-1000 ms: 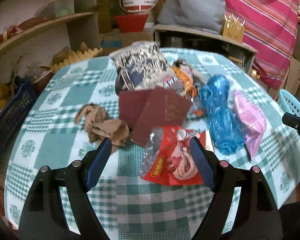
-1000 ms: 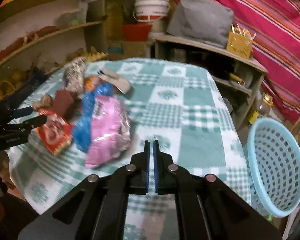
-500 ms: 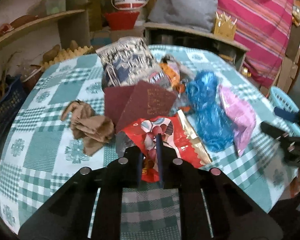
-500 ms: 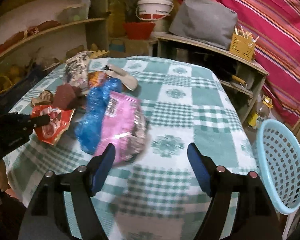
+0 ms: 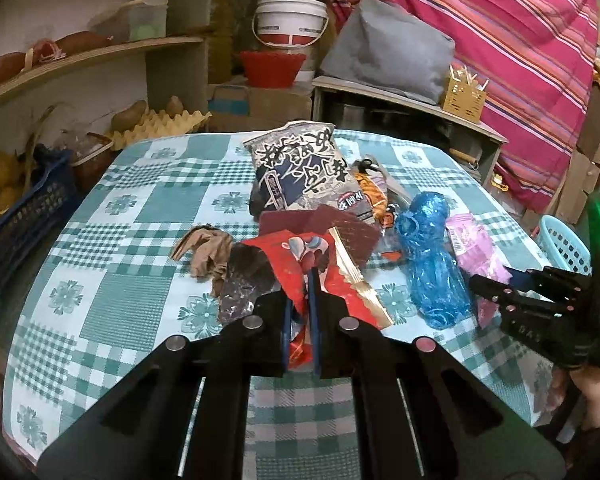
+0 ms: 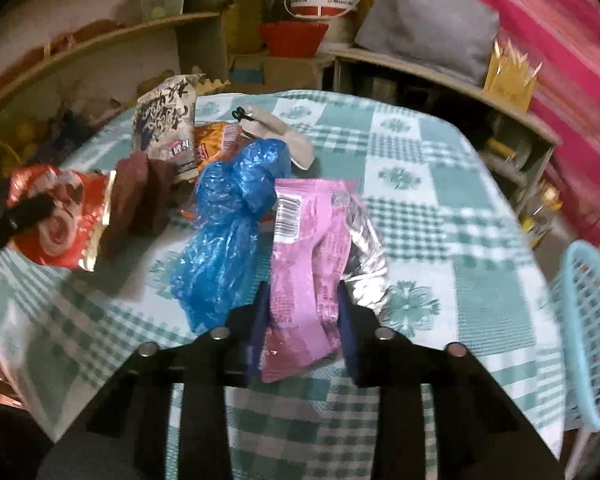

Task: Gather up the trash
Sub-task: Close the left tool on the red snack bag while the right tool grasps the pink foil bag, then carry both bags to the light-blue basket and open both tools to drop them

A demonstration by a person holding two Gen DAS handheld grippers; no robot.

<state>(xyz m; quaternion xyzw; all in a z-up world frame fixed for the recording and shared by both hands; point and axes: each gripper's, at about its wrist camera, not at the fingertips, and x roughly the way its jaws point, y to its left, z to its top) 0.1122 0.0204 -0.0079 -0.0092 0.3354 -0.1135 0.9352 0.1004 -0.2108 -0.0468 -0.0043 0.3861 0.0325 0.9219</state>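
Red foil snack wrapper [image 5: 320, 276]: pinched between the closed jaws of the left gripper [image 5: 301, 320], its lower edge clamped, the rest fanned out ahead of the fingertips. Left wrist view, beyond the gripper: maroon folded card [image 5: 340, 228], then a grey-and-navy printed snack bag [image 5: 304, 172] standing farthest. Left of the fingertips, a crumpled brown paper scrap [image 5: 206, 250]. To the right, a blue plastic bag [image 5: 432, 256] and a pink wrapper [image 5: 474, 250], all on the green checked tablecloth [image 5: 132, 280]. Far right, the right gripper [image 5: 496, 284] at the pink wrapper.

Right wrist view: pink wrapper [image 6: 308, 260] lies between the right gripper's [image 6: 302, 320] jaws, which are closing at a narrow gap; pad contact cannot be confirmed through blur. Blue plastic bag [image 6: 232, 224] just left of the fingers. Light blue mesh basket [image 6: 592, 332] far right, off the table edge.
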